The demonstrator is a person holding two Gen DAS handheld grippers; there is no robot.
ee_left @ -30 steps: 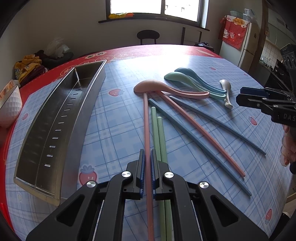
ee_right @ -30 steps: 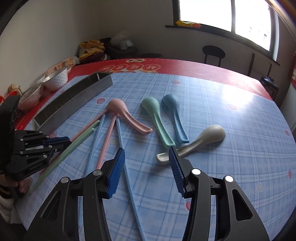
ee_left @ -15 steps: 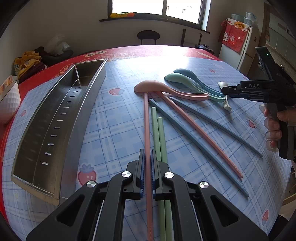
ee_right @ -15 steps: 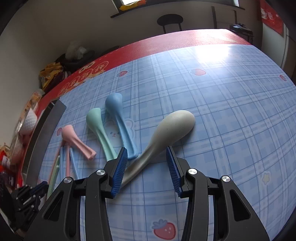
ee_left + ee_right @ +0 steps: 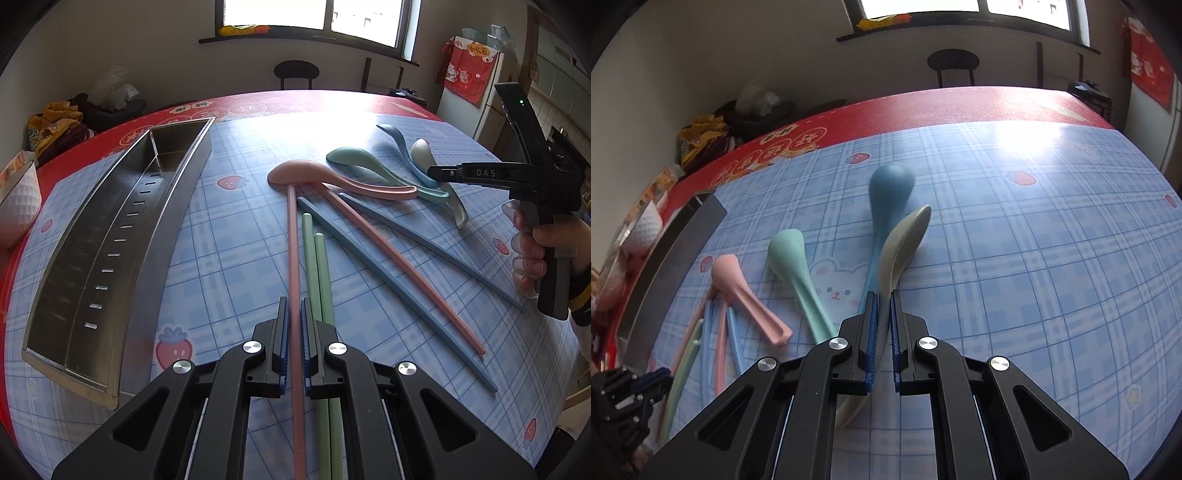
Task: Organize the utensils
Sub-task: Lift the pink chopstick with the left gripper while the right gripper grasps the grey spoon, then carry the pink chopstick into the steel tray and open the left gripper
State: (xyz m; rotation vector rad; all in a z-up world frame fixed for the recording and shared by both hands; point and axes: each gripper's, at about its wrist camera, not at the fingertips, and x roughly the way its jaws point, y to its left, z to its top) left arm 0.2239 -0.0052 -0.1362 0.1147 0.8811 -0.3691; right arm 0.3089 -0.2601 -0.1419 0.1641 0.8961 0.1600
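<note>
Left hand-held gripper (image 5: 293, 345) clamps a pink chopstick (image 5: 295, 266), right of the steel tray (image 5: 110, 236). Right hand-held gripper (image 5: 882, 330) pinches the grey spoon (image 5: 905, 240), farther right of that tray, beside the blue spoon (image 5: 890, 188).

Left wrist: low over the near table edge, facing the window, close above the chopsticks (image 5: 295, 258). Right wrist: lower, closer, over the spoons (image 5: 890, 206), facing the same wall. Shared: spoons, chopsticks, steel tray (image 5: 110, 236), stool (image 5: 953, 61), window.
</note>
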